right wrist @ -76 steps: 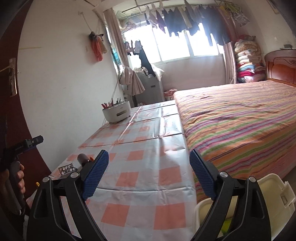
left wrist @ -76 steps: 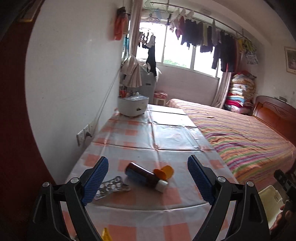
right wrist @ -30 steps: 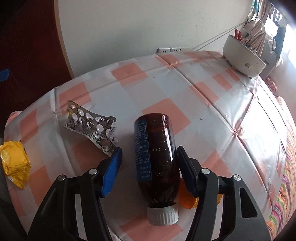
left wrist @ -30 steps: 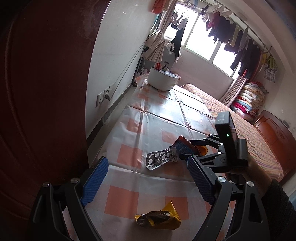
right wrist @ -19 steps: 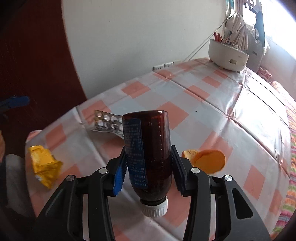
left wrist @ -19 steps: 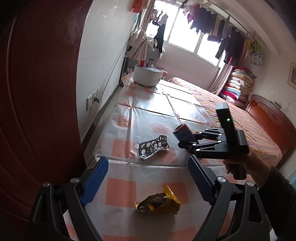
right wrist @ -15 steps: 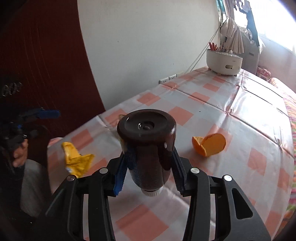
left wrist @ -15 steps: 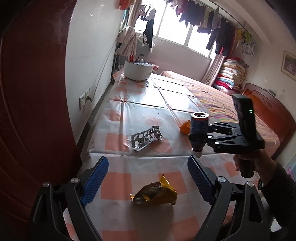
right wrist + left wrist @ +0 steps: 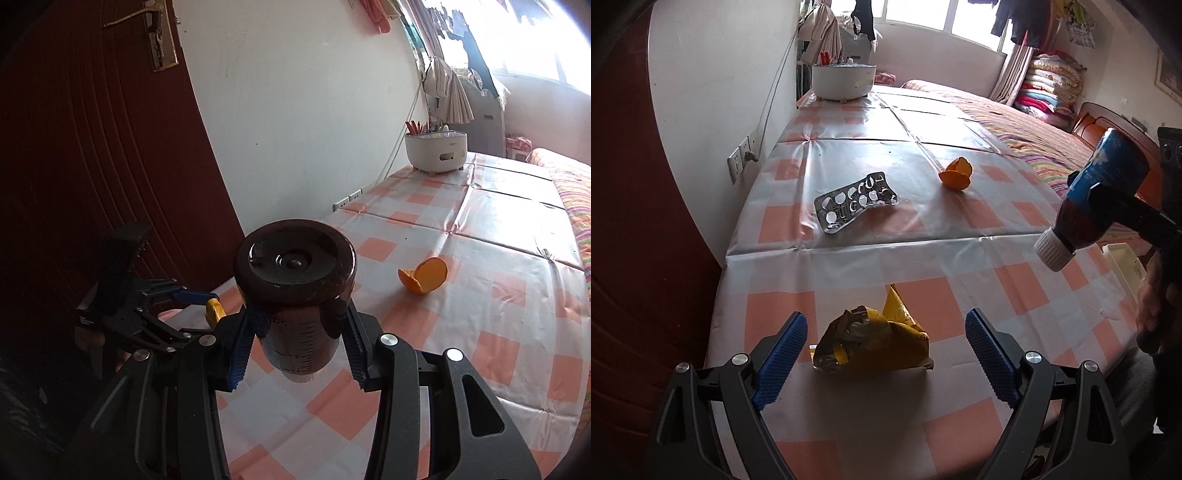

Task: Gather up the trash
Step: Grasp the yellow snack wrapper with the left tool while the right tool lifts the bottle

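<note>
The right gripper (image 9: pixel 297 343) has a brown medicine bottle (image 9: pixel 295 291) pinched between its blue pads, which press on both sides of the body. The bottle is carried bottom-up and tilted, with its white cap (image 9: pixel 1052 253) pointing down toward the desk (image 9: pixel 871 147). Those jaws have just been closing, and the bottle sits between them. In the left wrist view the same bottle (image 9: pixel 1102 195) hangs in the air off the right edge of the desk, above a white plastic bin (image 9: pixel 1124 266) that stands beside it; a blue label wraps its upper part.

The left gripper (image 9: pixel 884 350) is low over the near end of the desk with its jaws spread wide, gripping nothing. A crumpled yellow wrapper (image 9: pixel 871 345) lies on the checked tablecloth between the two blue pads, and neither pad touches it. From the right wrist view only a yellow corner of that wrapper (image 9: pixel 215 308) shows, just beside the tips of the left gripper (image 9: pixel 195 301).

Further along the desk lies a bent, emptied blister pack (image 9: pixel 855 205), and to its right, well apart, a piece of orange peel (image 9: pixel 956 173). At the far end stands a white round utensil holder (image 9: pixel 844 81) close to the wall. A bed with a striped cover (image 9: pixel 1034 136) runs along the desk's right side.
</note>
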The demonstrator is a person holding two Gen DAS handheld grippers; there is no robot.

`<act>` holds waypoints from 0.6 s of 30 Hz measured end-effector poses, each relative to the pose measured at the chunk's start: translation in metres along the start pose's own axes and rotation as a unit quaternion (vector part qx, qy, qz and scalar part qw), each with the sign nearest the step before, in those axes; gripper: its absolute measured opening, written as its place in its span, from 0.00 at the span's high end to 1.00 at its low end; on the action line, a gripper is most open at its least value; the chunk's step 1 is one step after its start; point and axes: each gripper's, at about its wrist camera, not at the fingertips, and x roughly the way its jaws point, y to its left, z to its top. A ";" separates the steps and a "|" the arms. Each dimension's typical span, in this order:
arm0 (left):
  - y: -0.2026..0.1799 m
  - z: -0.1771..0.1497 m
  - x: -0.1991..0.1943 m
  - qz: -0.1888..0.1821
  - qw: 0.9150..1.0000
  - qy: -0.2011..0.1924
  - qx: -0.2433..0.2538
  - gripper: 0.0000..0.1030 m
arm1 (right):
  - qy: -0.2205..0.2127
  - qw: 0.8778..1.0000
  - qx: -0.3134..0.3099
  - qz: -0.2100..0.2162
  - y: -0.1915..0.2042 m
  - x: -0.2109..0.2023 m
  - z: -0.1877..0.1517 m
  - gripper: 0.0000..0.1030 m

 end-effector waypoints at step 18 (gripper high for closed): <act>-0.024 0.008 0.026 0.009 1.000 0.013 -0.024 0.68 | -0.053 0.997 0.044 -0.024 -0.031 -0.043 -0.004 0.59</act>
